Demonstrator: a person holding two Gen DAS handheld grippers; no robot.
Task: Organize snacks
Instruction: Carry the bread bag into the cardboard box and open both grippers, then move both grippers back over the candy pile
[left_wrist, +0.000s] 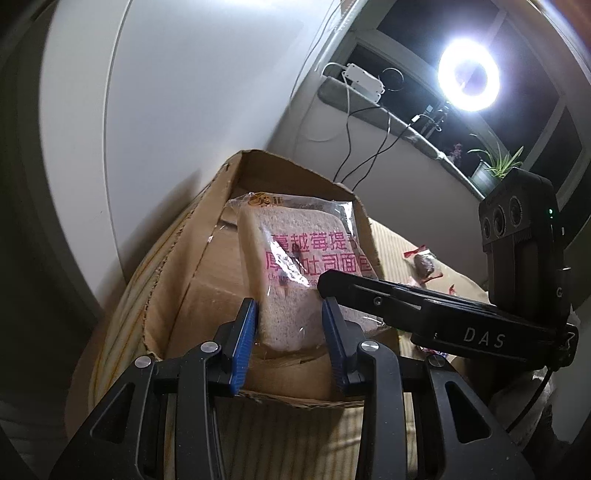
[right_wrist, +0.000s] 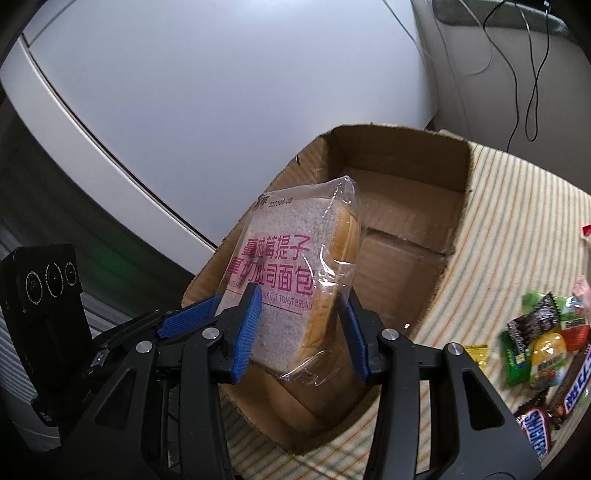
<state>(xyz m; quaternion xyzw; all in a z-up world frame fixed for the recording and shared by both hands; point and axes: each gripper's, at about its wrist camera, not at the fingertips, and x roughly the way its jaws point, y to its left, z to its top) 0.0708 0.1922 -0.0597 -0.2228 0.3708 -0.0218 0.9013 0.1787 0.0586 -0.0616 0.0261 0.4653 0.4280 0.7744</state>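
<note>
Over open brown cardboard box (right_wrist: 402, 206), right gripper (right_wrist: 301, 332) and left gripper (left_wrist: 290, 341) both clamp clear-wrapped toast bread slice (right_wrist: 291, 280).

The right gripper (right_wrist: 299, 328) clamps a wrapped slice of thick-cut toast bread (right_wrist: 291, 280) between its blue pads (right_wrist: 247, 332), holding it upright above the near wall of an open cardboard box (right_wrist: 402, 206). The left gripper (right_wrist: 184, 317) reaches in just beside it. Assorted candies (right_wrist: 539, 347) and a Snickers bar (right_wrist: 535, 432) lie on the striped cloth (right_wrist: 517, 206) toward its right edge.
</note>
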